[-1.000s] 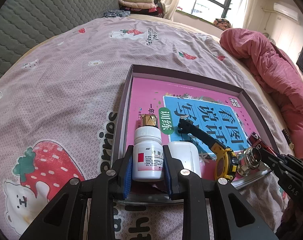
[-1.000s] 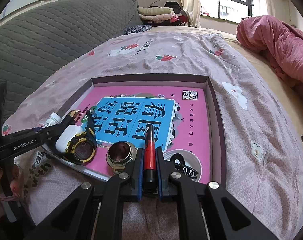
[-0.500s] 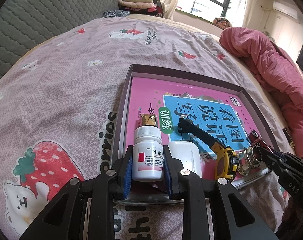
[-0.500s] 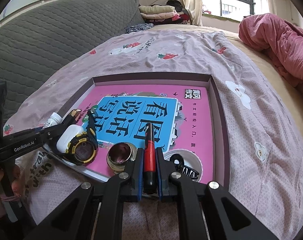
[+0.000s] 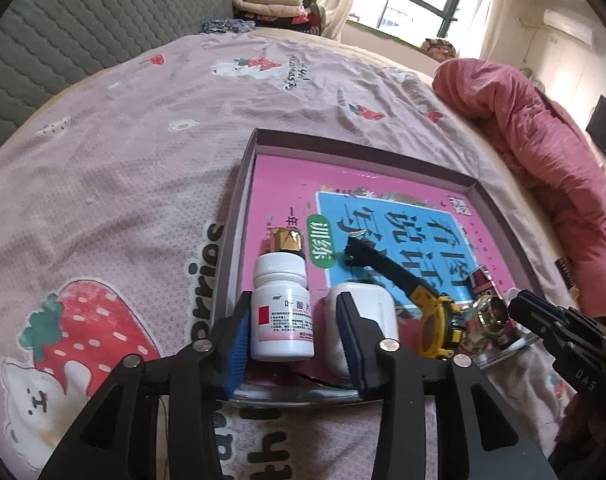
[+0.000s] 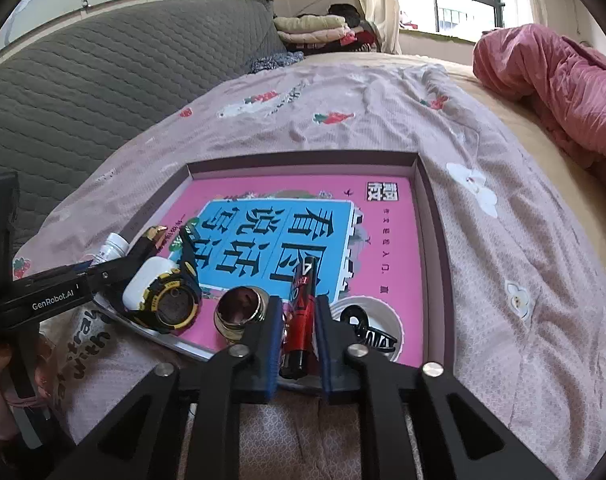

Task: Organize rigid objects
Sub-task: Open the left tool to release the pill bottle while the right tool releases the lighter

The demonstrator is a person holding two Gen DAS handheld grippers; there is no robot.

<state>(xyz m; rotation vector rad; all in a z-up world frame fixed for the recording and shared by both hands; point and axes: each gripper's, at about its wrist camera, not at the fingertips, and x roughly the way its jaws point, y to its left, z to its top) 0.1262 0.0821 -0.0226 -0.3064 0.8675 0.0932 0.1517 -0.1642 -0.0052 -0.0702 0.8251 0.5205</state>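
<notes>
Both grippers have just been opening. The left gripper [image 5: 293, 332] stands with jaws parted around the pill bottle [image 5: 282, 310], now upright at the tray's [image 5: 239, 216] near edge. The right gripper [image 6: 297, 330] is narrowly open, clear of the red marker [image 6: 301, 320] lying in the tray. Both look delivered. The white case [image 5: 363, 320], watch [image 5: 437, 324] and brass ring [image 6: 239, 312] crowd the tray's near edge; beyond the tray lies a pink quilt [image 5: 543, 128].
</notes>
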